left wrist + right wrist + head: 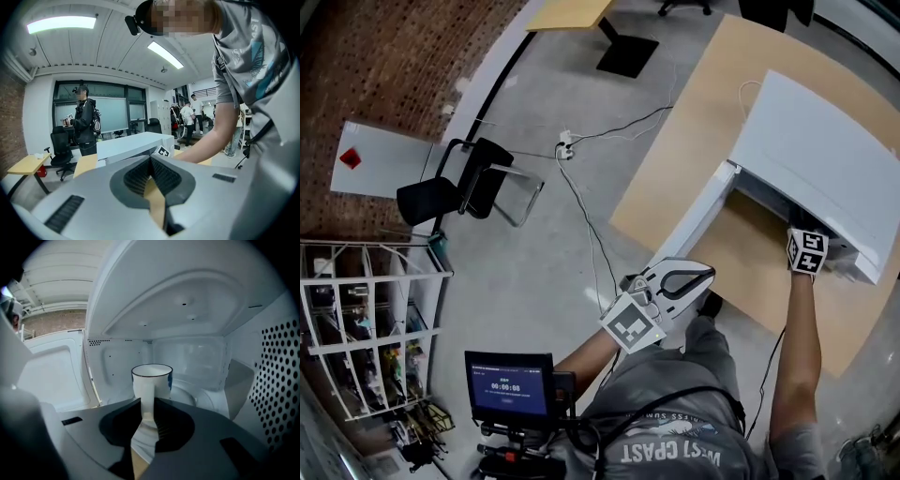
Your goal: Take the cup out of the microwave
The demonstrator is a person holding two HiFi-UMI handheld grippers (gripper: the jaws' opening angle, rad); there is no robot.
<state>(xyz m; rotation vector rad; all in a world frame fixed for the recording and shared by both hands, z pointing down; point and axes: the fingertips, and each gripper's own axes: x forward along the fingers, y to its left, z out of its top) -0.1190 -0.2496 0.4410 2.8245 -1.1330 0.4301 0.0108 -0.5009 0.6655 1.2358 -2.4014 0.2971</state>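
A white microwave (816, 150) stands on a wooden table (712, 122) with its door (698, 220) swung open. Inside it, on the turntable, is a white cup (161, 380) with a dark rim and blue marks. The cup's handle (147, 397) faces me. My right gripper (147, 404) reaches into the cavity and its pads sit against the two sides of that handle. In the head view only its marker cube (807, 251) shows at the microwave's mouth. My left gripper (705, 273) hangs near my body, off the table, shut and holding nothing.
The cavity's perforated wall (276, 380) is close on the right and the roof is low overhead. On the floor are a black office chair (455, 192), a wire shelf rack (366, 319), cables (581, 197) and a small monitor (508, 384). People stand in the room behind (84, 122).
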